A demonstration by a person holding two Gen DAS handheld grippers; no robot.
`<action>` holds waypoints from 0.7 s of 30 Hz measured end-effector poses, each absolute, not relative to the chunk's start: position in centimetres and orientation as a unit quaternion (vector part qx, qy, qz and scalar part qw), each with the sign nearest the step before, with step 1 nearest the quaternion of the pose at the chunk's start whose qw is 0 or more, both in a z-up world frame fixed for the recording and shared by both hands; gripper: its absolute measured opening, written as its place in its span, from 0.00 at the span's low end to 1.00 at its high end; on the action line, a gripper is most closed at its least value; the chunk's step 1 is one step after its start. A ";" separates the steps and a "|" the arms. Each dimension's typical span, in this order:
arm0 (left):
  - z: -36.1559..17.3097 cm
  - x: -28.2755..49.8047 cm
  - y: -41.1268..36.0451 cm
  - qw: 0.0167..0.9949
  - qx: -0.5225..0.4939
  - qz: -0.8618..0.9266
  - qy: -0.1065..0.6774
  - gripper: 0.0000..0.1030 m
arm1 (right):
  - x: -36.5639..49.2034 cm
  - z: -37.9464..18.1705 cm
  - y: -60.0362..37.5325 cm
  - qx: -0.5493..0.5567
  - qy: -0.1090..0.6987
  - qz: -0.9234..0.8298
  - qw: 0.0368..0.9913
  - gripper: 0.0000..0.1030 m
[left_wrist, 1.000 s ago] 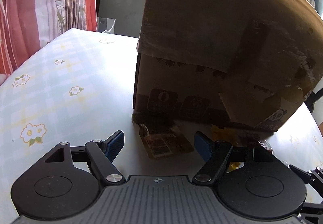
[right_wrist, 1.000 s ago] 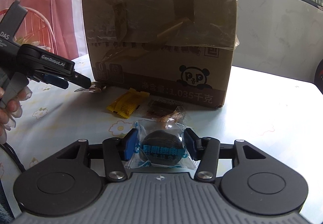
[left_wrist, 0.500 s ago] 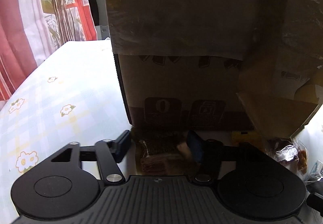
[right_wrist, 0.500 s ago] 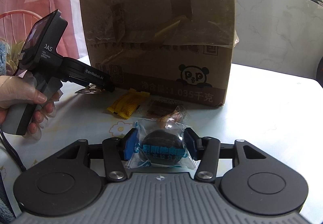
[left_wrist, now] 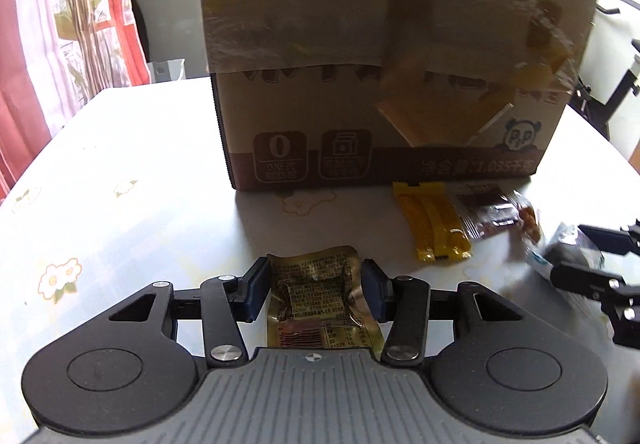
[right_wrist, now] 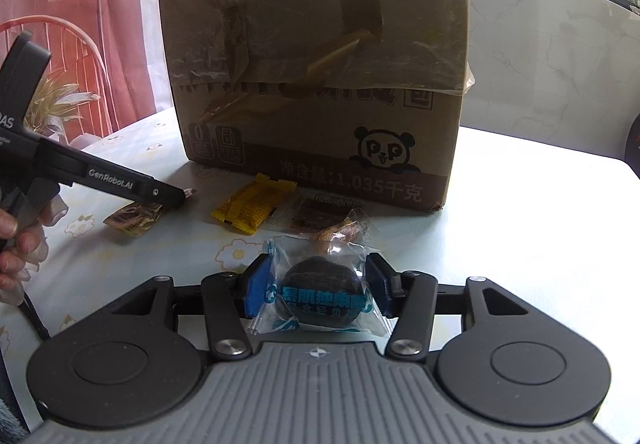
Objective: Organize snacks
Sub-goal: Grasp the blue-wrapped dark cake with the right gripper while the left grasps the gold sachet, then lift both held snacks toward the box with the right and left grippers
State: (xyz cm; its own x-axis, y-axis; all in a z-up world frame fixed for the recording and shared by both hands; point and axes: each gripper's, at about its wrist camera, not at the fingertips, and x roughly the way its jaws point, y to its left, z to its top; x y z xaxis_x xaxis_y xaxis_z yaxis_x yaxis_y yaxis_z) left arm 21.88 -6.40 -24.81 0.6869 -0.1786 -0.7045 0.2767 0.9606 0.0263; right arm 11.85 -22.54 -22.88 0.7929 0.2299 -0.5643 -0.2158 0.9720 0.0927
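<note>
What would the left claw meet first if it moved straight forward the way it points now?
Probably the cardboard box. The left claw, holding a gold packet, faces the box's lower front, with only bare table between them; depth is uncertain.

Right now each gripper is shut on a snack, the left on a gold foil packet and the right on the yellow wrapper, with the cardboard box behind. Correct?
Not quite. The right gripper is shut on the clear packet with the dark round snack, as the right wrist view shows; the yellow wrapper lies loose on the table. The left gripper does hold the gold foil packet, cardboard box behind.
</note>
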 end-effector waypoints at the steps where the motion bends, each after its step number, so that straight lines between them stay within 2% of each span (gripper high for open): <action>1: -25.1 21.4 -6.7 0.917 0.077 -0.131 0.370 0.54 | 11.8 -22.9 -22.5 0.011 0.299 0.117 0.947 0.53; 3: -25.3 20.9 -7.1 0.915 0.086 -0.130 0.373 0.59 | 11.8 -22.9 -22.4 0.008 0.299 0.116 0.947 0.53; 10: -25.1 20.8 -7.6 0.911 0.080 -0.117 0.388 0.60 | 11.8 -22.9 -22.3 0.006 0.299 0.116 0.947 0.53; 17: -25.4 20.9 -5.8 0.907 0.067 -0.117 0.398 0.61 | 11.9 -23.0 -22.2 0.002 0.299 0.115 0.947 0.57; 21: -25.3 20.7 -5.7 0.909 0.068 -0.124 0.392 0.55 | 11.9 -23.0 -22.1 -0.003 0.300 0.113 0.947 0.61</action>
